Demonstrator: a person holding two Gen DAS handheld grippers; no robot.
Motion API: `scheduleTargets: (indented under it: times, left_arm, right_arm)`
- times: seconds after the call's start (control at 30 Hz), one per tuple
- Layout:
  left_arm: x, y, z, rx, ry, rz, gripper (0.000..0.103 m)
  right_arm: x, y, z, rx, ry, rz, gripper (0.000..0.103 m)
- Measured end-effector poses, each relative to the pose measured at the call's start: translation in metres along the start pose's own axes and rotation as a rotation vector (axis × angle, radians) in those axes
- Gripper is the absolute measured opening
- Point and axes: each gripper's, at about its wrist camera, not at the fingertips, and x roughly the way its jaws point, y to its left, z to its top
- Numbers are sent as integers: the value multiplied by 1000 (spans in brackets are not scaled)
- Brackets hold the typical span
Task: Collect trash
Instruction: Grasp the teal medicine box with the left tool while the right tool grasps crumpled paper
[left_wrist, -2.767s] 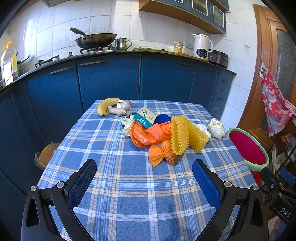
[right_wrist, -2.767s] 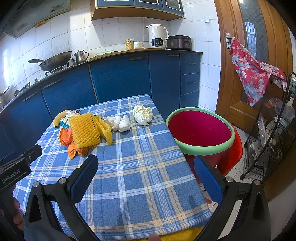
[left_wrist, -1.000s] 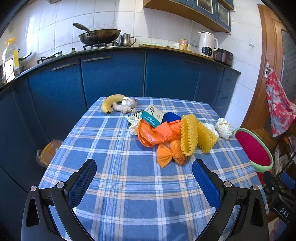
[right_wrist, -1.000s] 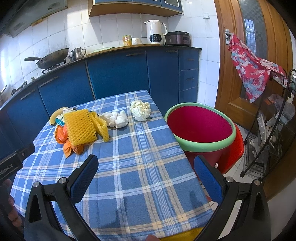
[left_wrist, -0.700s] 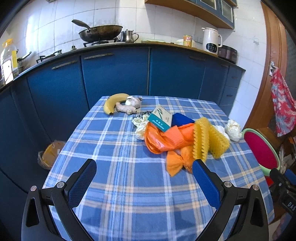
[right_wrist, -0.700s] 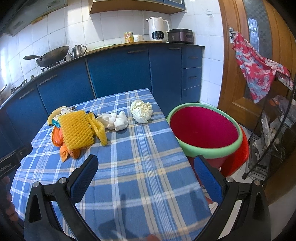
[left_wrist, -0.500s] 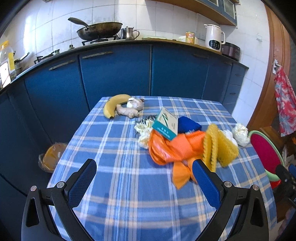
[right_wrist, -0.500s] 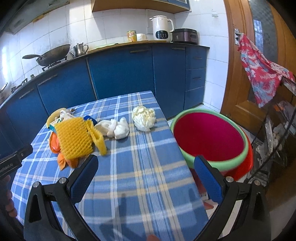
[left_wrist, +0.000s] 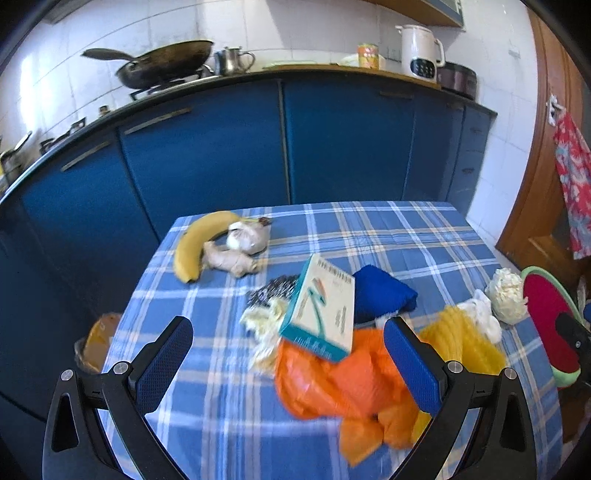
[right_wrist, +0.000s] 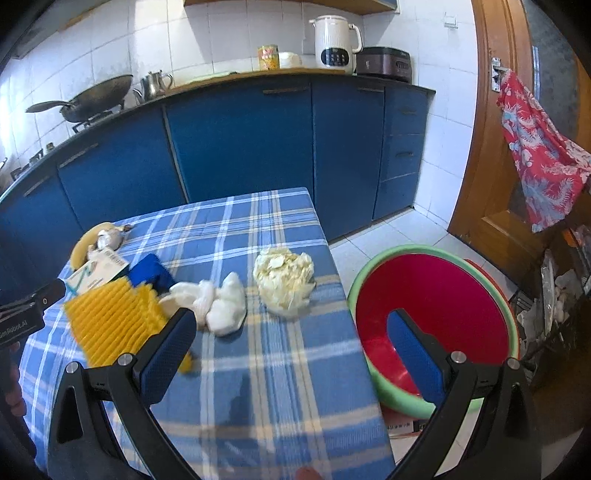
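Observation:
A pile of trash lies on the blue checked tablecloth (left_wrist: 376, 229): an orange plastic bag (left_wrist: 340, 380), a teal and white carton (left_wrist: 321, 314), a yellow foam net (right_wrist: 110, 325), white crumpled tissue (right_wrist: 221, 302) and a pale crumpled wad (right_wrist: 284, 277). My left gripper (left_wrist: 288, 354) is open just in front of the carton and orange bag. My right gripper (right_wrist: 291, 343) is open above the table's right edge, near the tissue. A red basin with a green rim (right_wrist: 436, 314) stands beside the table on the right.
A banana (left_wrist: 195, 243), ginger root (left_wrist: 229, 258) and garlic (left_wrist: 247, 236) lie at the table's far left. A blue cloth (left_wrist: 380, 295) sits behind the carton. Blue cabinets (left_wrist: 332, 140) stand behind the table. A wire rack (right_wrist: 554, 314) stands far right.
Both grippers have moved forward toward the trash pile, which now looks larger and closer. Both stay open and empty.

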Motion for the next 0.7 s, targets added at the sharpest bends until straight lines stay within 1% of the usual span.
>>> scheduleTargets:
  times: [0.23,0.33,0.47,0.53,0.57,0.63,0.67,0.7]
  left_arm:
    - [34,-17,17,60,42,-13,103]
    - [44,-21,18,85,57,-22,103]
    - [51,-21,17,98,64,-29,101]
    - [56,-20,16,101,77,-35,94]
    - [58,-19,15,100,85,-40,92]
    - [63,-16,13,93,102,-52,81]
    - [65,-15,12,88,111,-60,78]
    - [68,-13,11,81,121,-69,73]
  right_arm:
    - [47,-6,15,-1,66,7,102]
    - [63,-9,19,8,87,11,101]
    - [80,-10,20,9,115,31,97]
    - [89,-10,21,12,133,46,94]
    - [93,-10,21,14,144,54,91]
    - [100,-9,20,18,159,65,87]
    - [103,-8,19,18,168,72,85]
    - [106,-8,19,16,175,80,85]
